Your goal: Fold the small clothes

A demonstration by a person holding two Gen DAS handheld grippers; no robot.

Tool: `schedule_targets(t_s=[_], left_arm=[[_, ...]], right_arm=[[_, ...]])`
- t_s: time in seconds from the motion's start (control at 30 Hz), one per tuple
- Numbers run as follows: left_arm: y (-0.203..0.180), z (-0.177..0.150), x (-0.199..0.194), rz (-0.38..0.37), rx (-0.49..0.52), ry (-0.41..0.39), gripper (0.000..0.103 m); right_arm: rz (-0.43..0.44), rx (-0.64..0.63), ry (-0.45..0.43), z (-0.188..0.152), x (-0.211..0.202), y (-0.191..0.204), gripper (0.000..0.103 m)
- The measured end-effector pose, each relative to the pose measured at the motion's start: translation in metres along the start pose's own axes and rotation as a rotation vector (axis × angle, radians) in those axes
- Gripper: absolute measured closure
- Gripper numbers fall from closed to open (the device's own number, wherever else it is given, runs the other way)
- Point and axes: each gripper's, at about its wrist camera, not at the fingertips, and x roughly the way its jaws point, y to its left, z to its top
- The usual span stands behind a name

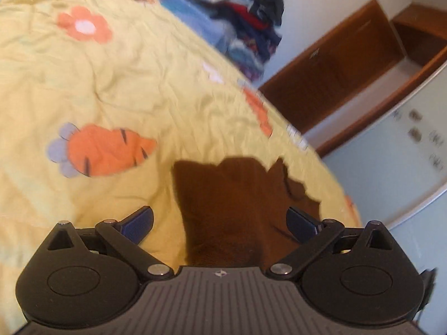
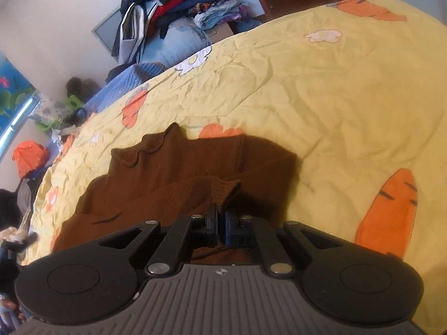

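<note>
While the brown sweater (image 2: 178, 173) lies on the yellow bedspread (image 2: 335, 97), its ribbed cuff (image 2: 223, 192) is pinched between the closed jaws of the right gripper (image 2: 220, 223); the cuff end stands up out of the pads and the sleeve runs back from it across the sweater's body. Scalloped collar edge (image 2: 145, 150) sits on the far left part of the sweater, touching the bedspread. An orange carrot print (image 2: 391, 212) lies on the bedspread to the right of the sweater, apart from it; an orange flower print (image 2: 220, 132) is partly covered by the sweater's far edge. In the left wrist view, the left gripper (image 1: 220, 223) hovers with jaws spread wide, blue pads (image 1: 139, 223) on either side of the sweater (image 1: 237, 209) and not pressing on it; the left pad is over bare bedspread (image 1: 111, 83), the right pad over the brown knit. Whether the pads touch the fabric below cannot be told; this view is motion-blurred. Beyond the sweater, past the bedspread's far edge, a heap of mixed clothes (image 2: 173, 8) is stacked against the wall. A brown wooden door (image 1: 343, 64) stands beyond the bed edge.
</note>
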Motion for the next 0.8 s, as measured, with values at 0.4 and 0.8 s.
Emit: schedule_targets(t_s=[0.4, 0.8], left_arm=[[-0.027, -0.002, 0.022, 0.318, 0.413, -0.039, 0.095], [-0.032, -0.034, -0.02, 0.202, 0.411, -0.039, 0.005]], right_arm=[[-0.107, -0.026, 0.002, 0.006, 0.011, -0.021, 0.096], [-0.064, 0.041, -0.022, -0.015, -0.015, -0.023, 0.034]])
